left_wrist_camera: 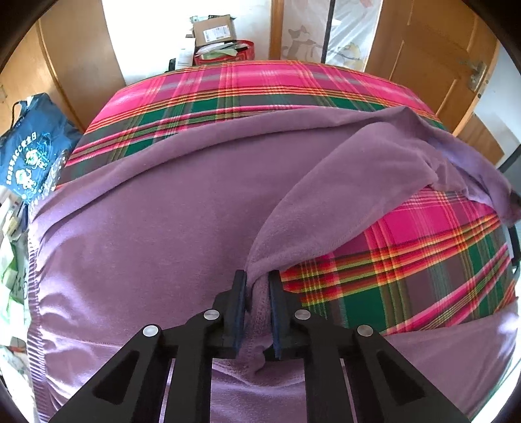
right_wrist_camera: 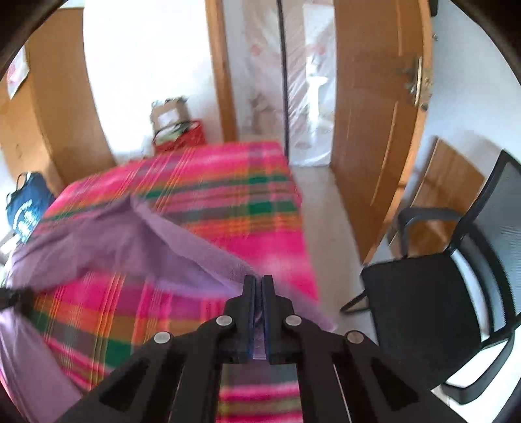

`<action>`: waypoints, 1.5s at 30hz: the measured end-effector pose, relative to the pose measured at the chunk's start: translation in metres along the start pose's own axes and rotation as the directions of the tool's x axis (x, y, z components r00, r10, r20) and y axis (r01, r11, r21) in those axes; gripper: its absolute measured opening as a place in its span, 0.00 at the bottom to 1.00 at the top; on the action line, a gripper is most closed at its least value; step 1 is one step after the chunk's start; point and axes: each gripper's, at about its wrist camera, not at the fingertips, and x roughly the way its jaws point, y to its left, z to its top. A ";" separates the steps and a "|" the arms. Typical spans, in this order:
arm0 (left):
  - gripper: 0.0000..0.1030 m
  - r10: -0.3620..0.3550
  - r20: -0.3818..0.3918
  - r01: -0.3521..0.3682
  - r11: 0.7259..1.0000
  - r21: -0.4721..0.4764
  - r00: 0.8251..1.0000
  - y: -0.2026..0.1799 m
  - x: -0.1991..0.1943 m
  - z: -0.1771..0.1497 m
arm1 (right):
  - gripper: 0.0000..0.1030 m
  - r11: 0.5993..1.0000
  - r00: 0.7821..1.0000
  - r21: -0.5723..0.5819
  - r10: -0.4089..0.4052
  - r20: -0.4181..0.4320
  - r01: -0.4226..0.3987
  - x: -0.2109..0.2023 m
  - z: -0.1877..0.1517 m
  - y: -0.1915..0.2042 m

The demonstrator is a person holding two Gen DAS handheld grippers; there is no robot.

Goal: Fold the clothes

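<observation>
Inspection runs from the near edge outward. The left gripper is clamped on a bunched fold of the purple garment, the fleece pinched between its pads at the near part of the table. The right gripper has its jaws pressed together on a thin edge of the same garment, lifted off the surface near the table's right edge; that view is blurred, so finer detail of the hold cannot be read. From the left gripper a raised band of cloth runs up and away toward the right edge, evidently the span held between the two grippers. The bulk of the garment lies flat over the left and middle of the table, spilling over the left edge, with the plaid cloth cover bare along the far edge and the right side. Judgement on progress: early. One flap or sleeve is gathered and lifted, no completed fold is evident, and the folding over, further folds and squaring remain. Count: one garment, two grippers, one table. Beyond the table: one blue bag off the left edge, one cardboard box above one red container past the far edge, one black chair off the right edge, and one wooden door beyond.
</observation>
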 end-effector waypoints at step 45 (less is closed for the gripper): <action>0.09 -0.044 -0.004 0.044 0.997 -0.068 0.999 0.010 0.002 0.003 | 0.04 0.478 0.908 0.830 0.412 0.076 -0.287 0.109 -0.047 -0.145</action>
